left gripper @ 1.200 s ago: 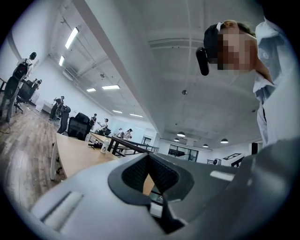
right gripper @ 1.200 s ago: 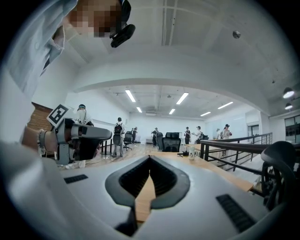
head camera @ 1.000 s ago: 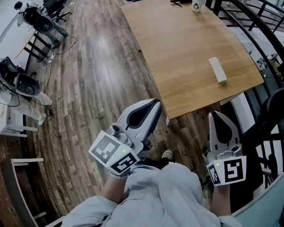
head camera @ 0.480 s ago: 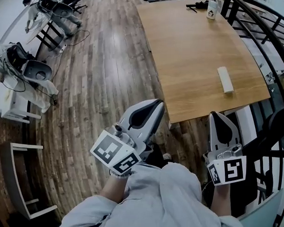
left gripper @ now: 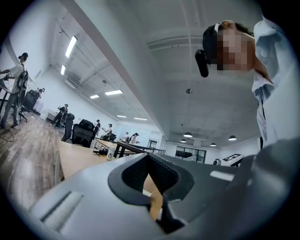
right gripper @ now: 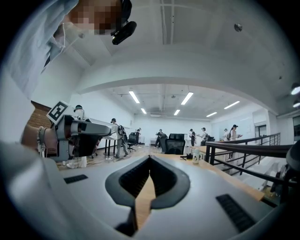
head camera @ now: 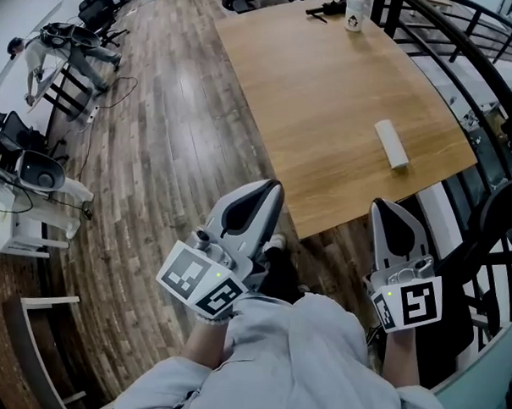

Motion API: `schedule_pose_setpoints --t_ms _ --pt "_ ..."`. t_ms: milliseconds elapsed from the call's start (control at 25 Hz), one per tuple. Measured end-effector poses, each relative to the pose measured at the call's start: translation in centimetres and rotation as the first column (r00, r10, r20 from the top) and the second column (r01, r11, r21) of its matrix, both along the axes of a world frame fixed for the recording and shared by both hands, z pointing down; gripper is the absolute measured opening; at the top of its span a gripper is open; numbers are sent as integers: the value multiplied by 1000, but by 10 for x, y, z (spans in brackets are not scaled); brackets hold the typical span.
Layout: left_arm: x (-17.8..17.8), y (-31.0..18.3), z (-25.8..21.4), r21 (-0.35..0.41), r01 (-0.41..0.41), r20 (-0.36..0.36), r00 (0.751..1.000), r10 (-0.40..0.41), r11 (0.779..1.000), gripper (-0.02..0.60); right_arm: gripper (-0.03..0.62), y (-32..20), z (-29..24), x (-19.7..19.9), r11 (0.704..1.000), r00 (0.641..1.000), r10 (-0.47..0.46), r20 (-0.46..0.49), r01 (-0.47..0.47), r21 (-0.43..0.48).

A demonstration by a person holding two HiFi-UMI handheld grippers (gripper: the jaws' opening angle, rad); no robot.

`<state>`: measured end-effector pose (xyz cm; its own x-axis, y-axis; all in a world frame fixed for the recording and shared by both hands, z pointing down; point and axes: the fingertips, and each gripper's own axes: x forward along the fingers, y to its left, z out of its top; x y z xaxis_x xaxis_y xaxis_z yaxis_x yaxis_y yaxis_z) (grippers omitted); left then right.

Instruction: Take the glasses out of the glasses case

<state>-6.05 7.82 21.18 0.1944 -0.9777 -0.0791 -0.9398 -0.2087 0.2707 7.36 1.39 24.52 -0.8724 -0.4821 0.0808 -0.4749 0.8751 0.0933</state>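
Bench [head camera: 329,92] and glasses case [head camera: 392,144] sit lower in the frame than a second ago, and the bench's near corner now comes down closer to both claws; against half a second ago the whole view has swung so the bench lies further left. One shoe [head camera: 275,241] now shows just right of the left claw [head camera: 269,190], on the floor

Surface: light wood bench, running from top centre down to centre right. White oblong glasses case lies flat on it near the right edge, long side roughly along that edge, touched by nothing. White bottle [head camera: 356,10] stands at the far end, well apart from the case, with a small black item [head camera: 324,6] just left of it

Room: brown plank floor [head camera: 173,153] fills the left half. Equipment on stands [head camera: 37,173] lines the left edge with cables trailing, and a white frame [head camera: 31,317] sits at lower left

Edges/space: black railing [head camera: 466,47] runs close along the bench's right side and curves down at right, so that side is tight. Wide floor lies open left of the bench. Near bench corner sits between the two claws in the frame, slightly above them

Left claw: closed, nothing between its jaws, well short of the case. Right claw [head camera: 386,207]: closed, nothing held, below the case in the frame and apart from it
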Motion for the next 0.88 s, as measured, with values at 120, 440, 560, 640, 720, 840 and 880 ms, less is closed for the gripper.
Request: schedule_pose_setpoints --t_ms 120,440,560,640,720,840,880 --pt "-7 -22 2 0 -56 -15 998 56 998 4 0 -12 2 -6 999 999 51 -12 -51 -5" --pt "-41 -81 -1 -12 -200 -45 979 199 980 5 0 -51 -5 -38 984 983 179 -44 -180 -15" --pt "-55 -104 -1 -18 -250 -48 967 249 968 5 0 -67 -4 -51 974 973 224 -54 -225 -22" --pt "-63 -118 1 -22 -288 -53 956 287 957 3 0 -77 -2 -60 966 965 255 -62 -257 -26" --pt "-70 -131 3 -23 -329 -62 943 327 944 3 0 -86 1 -67 955 953 293 -71 -296 -29" --pt "-80 -145 7 -26 -388 -70 920 386 921 4 0 -97 5 -79 936 934 348 -78 -352 -33" --pt "-84 -150 8 -28 -407 -71 912 404 913 4 0 -100 6 -83 929 927 365 -83 -369 -31"
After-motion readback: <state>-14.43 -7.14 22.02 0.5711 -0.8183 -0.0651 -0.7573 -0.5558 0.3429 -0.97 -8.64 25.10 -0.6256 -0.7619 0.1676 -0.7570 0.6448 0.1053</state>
